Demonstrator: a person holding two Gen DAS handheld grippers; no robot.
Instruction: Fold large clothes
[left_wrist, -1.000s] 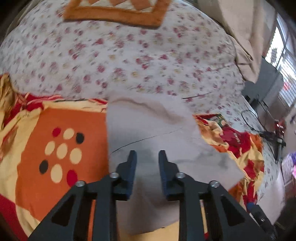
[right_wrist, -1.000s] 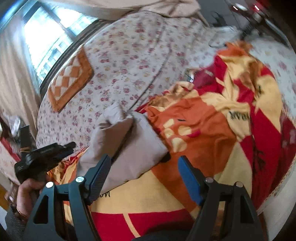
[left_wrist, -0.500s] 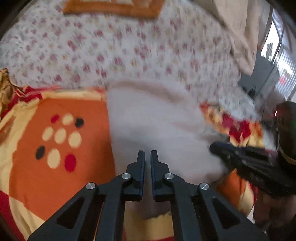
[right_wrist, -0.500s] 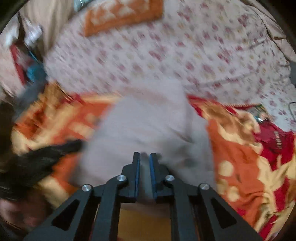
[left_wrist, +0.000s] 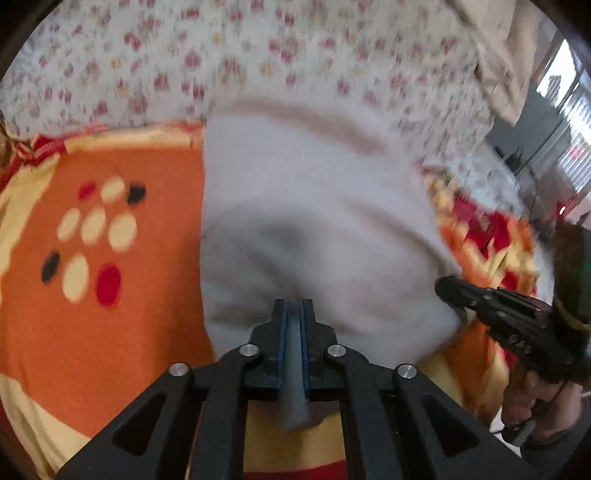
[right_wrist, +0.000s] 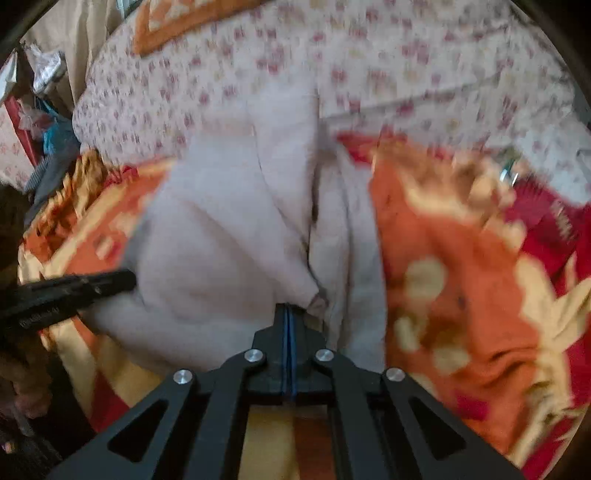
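Change: since a second ago we see both hand-held grippers go from spread to clamped on the cloth, the right one swinging round to face it.
Left hand-held gripper (left_wrist: 293, 306): its blue-lined fingers (left_wrist: 282, 332) are pressed together, pinching the near edge of the pale grey-white folded cloth garment (left_wrist: 314, 206); a strip of cloth passes back between them.
Right hand-held gripper (right_wrist: 289, 308): we see its jaws closed tight, pinching a gathered point of the same garment (right_wrist: 221, 236).
Cross views: in the left wrist view the right hand-held gripper (left_wrist: 448, 290) touches the garment's right side; in the right wrist view the left one (right_wrist: 125, 277) touches its left side.
Garment: it lies on the orange, red and yellow patterned blanket (left_wrist: 110, 314), its far end reaching the white floral-print bed sheet (left_wrist: 221, 55).
Sharpness: both views are motion-blurred, so we cannot tell fine folds.
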